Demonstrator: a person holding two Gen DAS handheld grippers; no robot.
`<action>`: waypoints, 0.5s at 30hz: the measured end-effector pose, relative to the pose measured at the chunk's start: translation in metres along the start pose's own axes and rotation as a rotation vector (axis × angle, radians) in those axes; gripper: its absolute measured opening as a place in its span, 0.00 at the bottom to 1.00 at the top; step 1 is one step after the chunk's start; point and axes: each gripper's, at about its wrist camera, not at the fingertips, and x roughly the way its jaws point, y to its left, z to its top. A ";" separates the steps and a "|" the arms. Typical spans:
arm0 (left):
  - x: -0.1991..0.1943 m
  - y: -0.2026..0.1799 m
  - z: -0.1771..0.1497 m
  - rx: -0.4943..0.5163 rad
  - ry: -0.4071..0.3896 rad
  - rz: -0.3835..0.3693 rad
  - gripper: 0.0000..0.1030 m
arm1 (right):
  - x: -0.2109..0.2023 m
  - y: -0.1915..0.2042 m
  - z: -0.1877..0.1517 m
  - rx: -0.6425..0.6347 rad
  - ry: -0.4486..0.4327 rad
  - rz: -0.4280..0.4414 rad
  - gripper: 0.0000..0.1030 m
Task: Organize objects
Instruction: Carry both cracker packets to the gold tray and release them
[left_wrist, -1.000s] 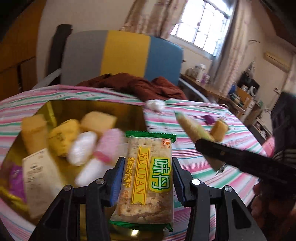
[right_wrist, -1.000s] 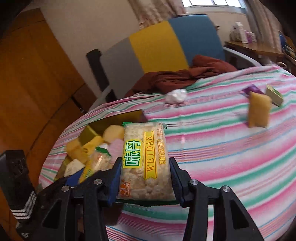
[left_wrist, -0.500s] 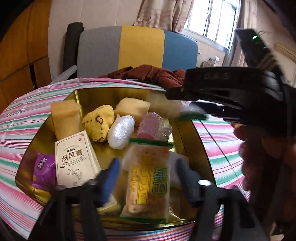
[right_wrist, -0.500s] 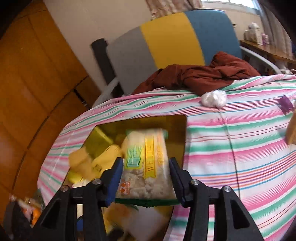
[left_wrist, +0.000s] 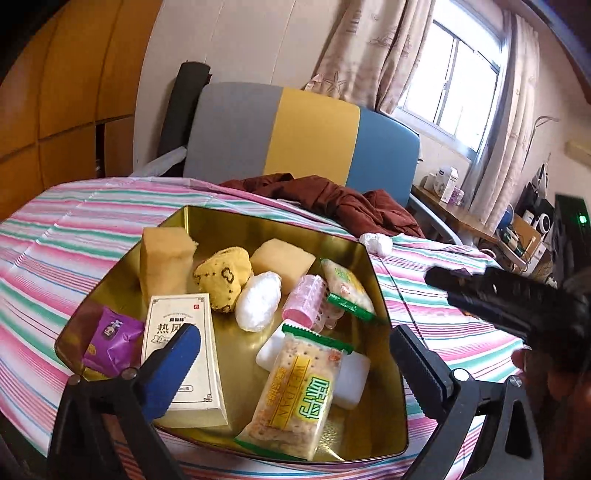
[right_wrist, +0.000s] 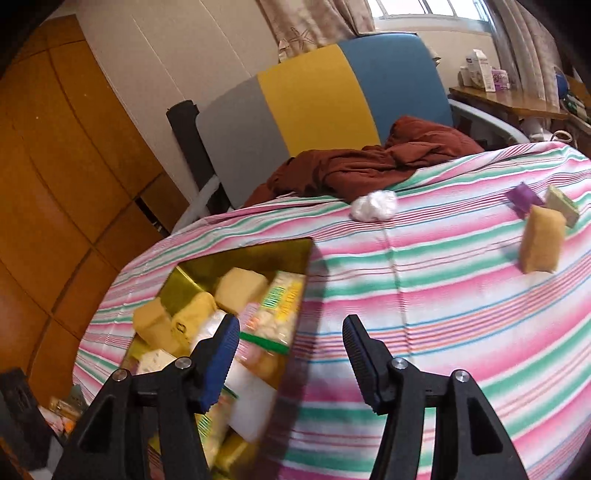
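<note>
The left gripper (left_wrist: 295, 354) has its jaws spreading apart, wide now, with nothing pressed between them; the cracker packet (left_wrist: 295, 397) lies loose in the gold tin (left_wrist: 384, 373) just below, its top end resting on a white block (left_wrist: 351, 376). The right gripper (right_wrist: 291, 347) is opening too, its jaws partly apart and empty, hanging over the tin's (right_wrist: 295, 373) right wall and the striped cloth (right_wrist: 424, 295). A second cracker packet (right_wrist: 275, 314) lies in the tin by that wall, blurred in this view.

Further into the tin there's a white carton with printed characters (left_wrist: 184, 354), a purple sachet (left_wrist: 112, 341), a pink roll (left_wrist: 308, 302), a white wrapped lump (left_wrist: 258, 301), a speckled yellow cake (left_wrist: 221, 277) and two pale sponge pieces, one upright (left_wrist: 166, 264) and one flat (left_wrist: 282, 258).

Out on the cloth, apart from the tin, sit a white wad (right_wrist: 373, 205), a yellow sponge piece (right_wrist: 541, 240), a small purple packet (right_wrist: 522, 197) and a greenish one (right_wrist: 563, 205) near each other. A rust-red garment (right_wrist: 369, 166) is heaped at the table's far edge against a grey, yellow and blue chair (right_wrist: 314, 99)
</note>
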 end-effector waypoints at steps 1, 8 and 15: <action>-0.001 -0.002 0.000 0.006 -0.001 -0.001 1.00 | -0.003 -0.004 -0.003 -0.006 -0.001 -0.007 0.57; -0.005 -0.032 0.007 0.044 0.010 -0.060 1.00 | -0.019 -0.049 -0.020 0.024 0.013 -0.059 0.57; 0.005 -0.084 0.015 0.099 0.030 -0.142 1.00 | -0.036 -0.117 -0.041 0.116 0.013 -0.146 0.57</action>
